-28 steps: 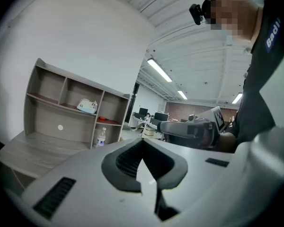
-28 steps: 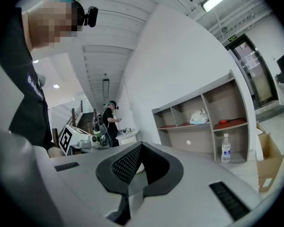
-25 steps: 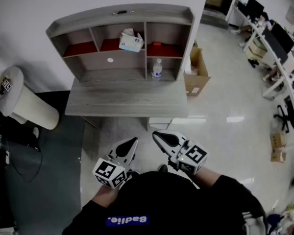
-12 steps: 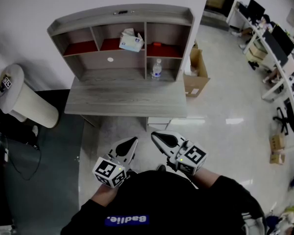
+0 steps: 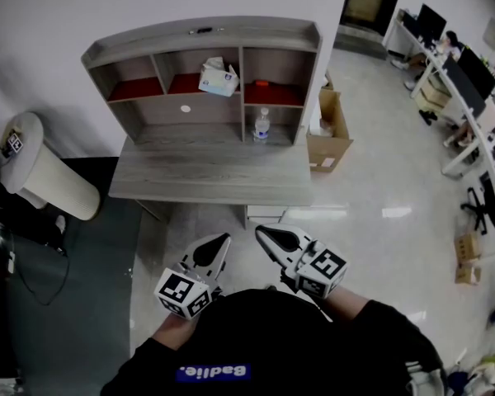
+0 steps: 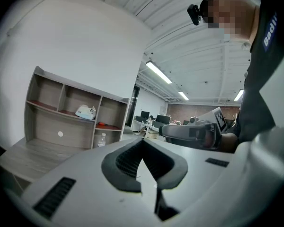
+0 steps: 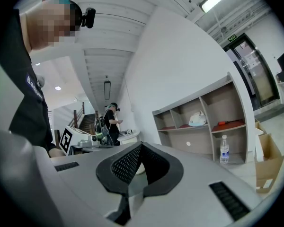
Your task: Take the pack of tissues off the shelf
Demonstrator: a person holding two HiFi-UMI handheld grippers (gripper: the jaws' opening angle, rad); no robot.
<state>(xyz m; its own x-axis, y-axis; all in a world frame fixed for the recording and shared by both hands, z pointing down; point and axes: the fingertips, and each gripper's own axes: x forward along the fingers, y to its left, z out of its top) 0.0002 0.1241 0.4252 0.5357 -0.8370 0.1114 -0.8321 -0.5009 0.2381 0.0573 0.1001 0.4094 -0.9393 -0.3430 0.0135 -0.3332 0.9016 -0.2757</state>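
The pack of tissues [image 5: 218,78] lies in the upper middle compartment of the grey shelf unit [image 5: 200,31], which stands on a wooden desk [image 5: 206,176]. The left gripper view shows the pack [image 6: 85,111] far off, and so does the right gripper view [image 7: 198,119]. My left gripper [image 5: 223,239] and right gripper [image 5: 261,232] hang side by side close to my body, well short of the desk's front edge. Both point toward the shelf. Each is shut with nothing between its jaws.
A water bottle [image 5: 262,125] stands in the lower right compartment, and a small red object [image 5: 261,82] lies above it. An open cardboard box [image 5: 330,130] sits right of the desk. A white cylinder [image 5: 45,172] and dark mat [image 5: 74,287] lie left. Office desks [image 5: 470,97] line the right.
The head view has shifted slightly, so the shelf sits a little lower in the picture. Both grippers stay shut in nearly the same place.
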